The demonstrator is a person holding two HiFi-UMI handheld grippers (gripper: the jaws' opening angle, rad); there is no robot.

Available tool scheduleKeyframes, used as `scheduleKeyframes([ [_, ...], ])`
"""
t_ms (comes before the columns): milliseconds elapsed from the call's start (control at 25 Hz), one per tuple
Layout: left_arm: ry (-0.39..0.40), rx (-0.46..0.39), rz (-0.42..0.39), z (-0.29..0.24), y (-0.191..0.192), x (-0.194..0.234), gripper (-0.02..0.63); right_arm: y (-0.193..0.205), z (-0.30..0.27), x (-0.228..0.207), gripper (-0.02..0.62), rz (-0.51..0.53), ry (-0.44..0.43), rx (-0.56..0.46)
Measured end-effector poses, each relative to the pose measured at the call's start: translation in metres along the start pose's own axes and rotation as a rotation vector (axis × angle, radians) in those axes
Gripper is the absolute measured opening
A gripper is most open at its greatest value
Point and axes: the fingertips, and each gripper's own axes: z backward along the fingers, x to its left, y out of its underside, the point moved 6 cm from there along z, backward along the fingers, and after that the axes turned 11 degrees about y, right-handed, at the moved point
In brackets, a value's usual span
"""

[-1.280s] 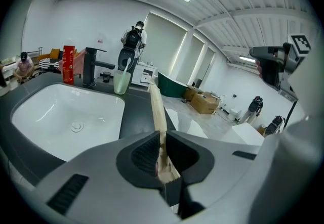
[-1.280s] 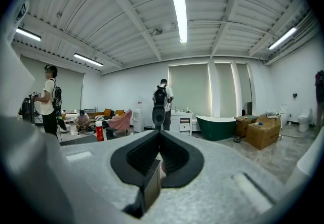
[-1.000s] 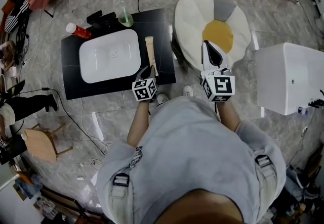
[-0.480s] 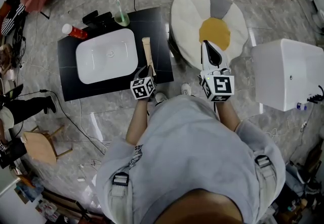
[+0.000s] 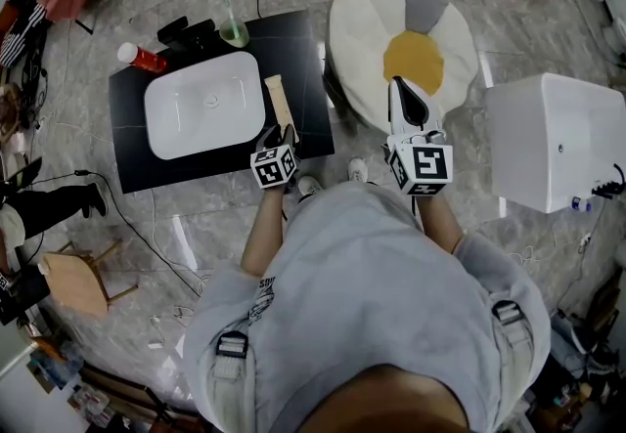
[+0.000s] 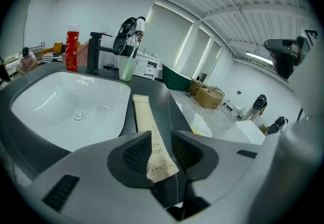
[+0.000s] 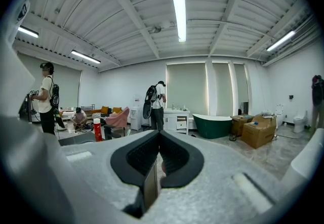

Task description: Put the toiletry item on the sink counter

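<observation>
The toiletry item is a tan paper toothbrush packet (image 5: 280,104) lying flat on the black sink counter (image 5: 309,50), just right of the white basin (image 5: 205,104). My left gripper (image 5: 277,136) hangs low over the packet's near end. Its jaws have just been opening. In the left gripper view the packet (image 6: 147,122) rests on the counter between the spread pads (image 6: 136,153) of this gripper (image 6: 162,149), and gaps show on both sides. My right gripper (image 5: 403,89) is held level over the beanbag, off the counter. In its own view that gripper (image 7: 159,154) is shut with nothing in it.
A black faucet (image 5: 191,30), a red can (image 5: 142,57) and a green cup (image 5: 235,32) stand along the counter's far edge. A cream and yellow beanbag seat (image 5: 411,40) sits to the right, a white cabinet (image 5: 558,143) farther right. People stand in the background (image 7: 45,96).
My left gripper has sunk a little toward the counter beside the basin. The packet stays next to the basin. The right gripper has not moved.
</observation>
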Motion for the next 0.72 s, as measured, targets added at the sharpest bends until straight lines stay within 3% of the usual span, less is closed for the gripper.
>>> scheduleKeyframes([
  [280,-0.022,-0.026,0.007,0.013,-0.003,0.003,0.106,-0.001,-0.002,0.004,0.004,-0.003,-0.016,-0.001],
  [720,-0.026,-0.155,-0.012,0.034,-0.034,-0.011,0.058,-0.001,-0.005,0.015,0.005,-0.008,-0.067,-0.011],
])
